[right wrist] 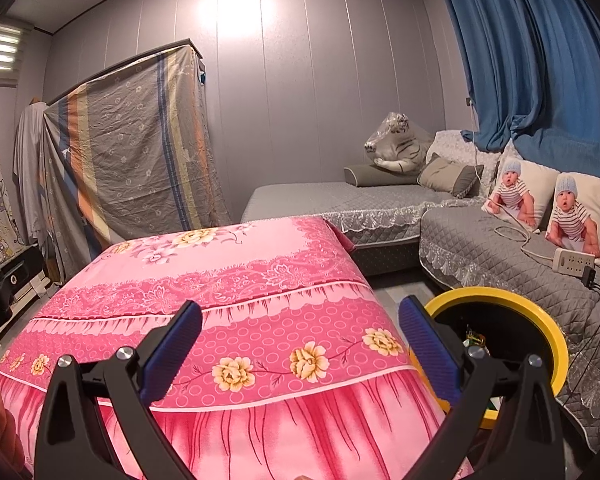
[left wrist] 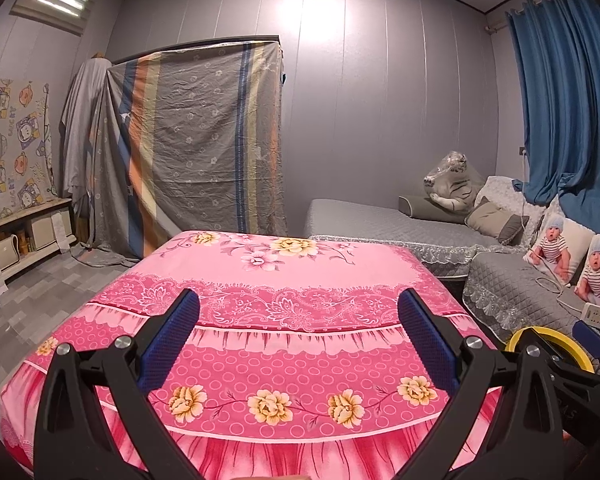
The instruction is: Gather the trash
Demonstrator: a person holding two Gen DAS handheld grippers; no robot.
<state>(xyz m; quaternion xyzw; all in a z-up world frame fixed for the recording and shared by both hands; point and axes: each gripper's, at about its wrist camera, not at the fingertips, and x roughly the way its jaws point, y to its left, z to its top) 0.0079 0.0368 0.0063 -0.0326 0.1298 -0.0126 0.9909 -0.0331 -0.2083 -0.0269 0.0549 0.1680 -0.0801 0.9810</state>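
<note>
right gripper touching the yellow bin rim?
Cannot tell. In the right wrist view the right gripper has its right finger overlapping the yellow bin rim, with no visible gap or contact.

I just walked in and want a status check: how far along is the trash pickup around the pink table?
Done: some litter already lies inside the yellow-rimmed bin beside the pink floral tablecloth, whose top shows no trash. In hand: nothing; the left gripper and right gripper are both open and empty. Left: no loose trash shows in either view, so the job looks nearly or fully finished.
</note>
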